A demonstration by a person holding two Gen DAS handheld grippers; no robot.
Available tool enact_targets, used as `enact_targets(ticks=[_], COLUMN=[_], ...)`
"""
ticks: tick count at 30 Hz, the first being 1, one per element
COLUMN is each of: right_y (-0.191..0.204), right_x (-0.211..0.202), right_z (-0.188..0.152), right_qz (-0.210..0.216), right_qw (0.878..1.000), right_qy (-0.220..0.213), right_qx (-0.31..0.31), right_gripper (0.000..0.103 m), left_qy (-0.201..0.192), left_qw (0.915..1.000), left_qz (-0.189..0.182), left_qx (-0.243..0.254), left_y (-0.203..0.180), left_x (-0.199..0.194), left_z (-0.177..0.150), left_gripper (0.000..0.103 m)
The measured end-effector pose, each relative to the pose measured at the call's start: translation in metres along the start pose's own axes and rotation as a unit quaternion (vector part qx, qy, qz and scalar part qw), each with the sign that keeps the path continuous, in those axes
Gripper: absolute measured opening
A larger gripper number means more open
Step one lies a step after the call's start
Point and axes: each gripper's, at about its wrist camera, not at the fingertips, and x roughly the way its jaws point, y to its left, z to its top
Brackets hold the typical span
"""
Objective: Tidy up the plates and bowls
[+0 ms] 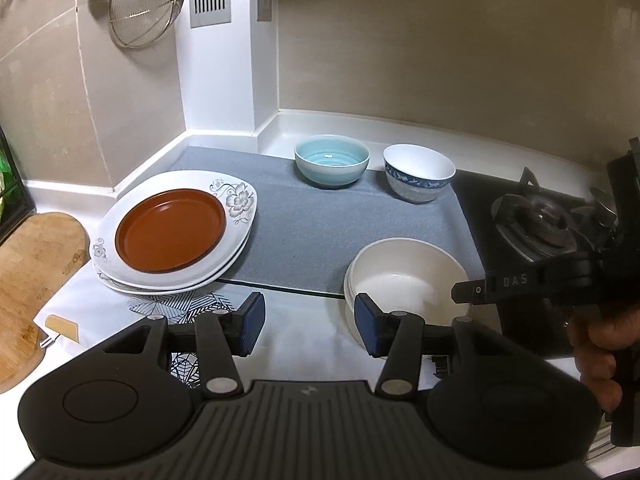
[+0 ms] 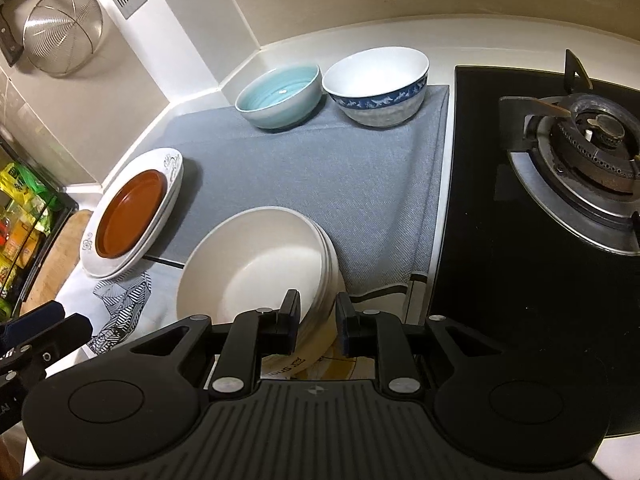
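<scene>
Stack of cream bowls (image 2: 256, 264) sits at near edge of grey mat (image 2: 320, 172) on bench (image 1: 320, 128). Right hand-held gripper (image 2: 318, 322) straddles stack's rim, one finger inside, one outside, gap still showing, not clenched. Left hand-held gripper (image 1: 310, 324) spread wide, holding nothing, just beside stack. Brown plate (image 1: 171, 229) lies on flowered white plates (image 1: 240, 200) at left. Blue bowl (image 1: 332, 160) and blue-banded bowl (image 1: 418, 178) stand at back. Stove burner (image 2: 592, 136) at right.
</scene>
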Motion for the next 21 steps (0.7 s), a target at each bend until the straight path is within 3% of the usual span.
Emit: enact_targets(ticks=[10,21], right_y=[0.002,0.006], right_x=[0.004,0.013], right_z=[0.005,0.011], right_qz=[-0.022,-0.045], right_qw=[1.000,0.999], right_qy=[-0.013,-0.010], right_qx=[0.006,0.007], right_gripper=[0.015,0.021], left_qy=[0.002,-0.010], left_qw=[1.0000,0.9993], left_qz=[-0.004,-0.035], left_qx=[-0.003,-0.007], left_y=[0.010,0.043], left_x=[0.007,0.037], left_z=[0.002,0.029], left_gripper=[0.055,0.055])
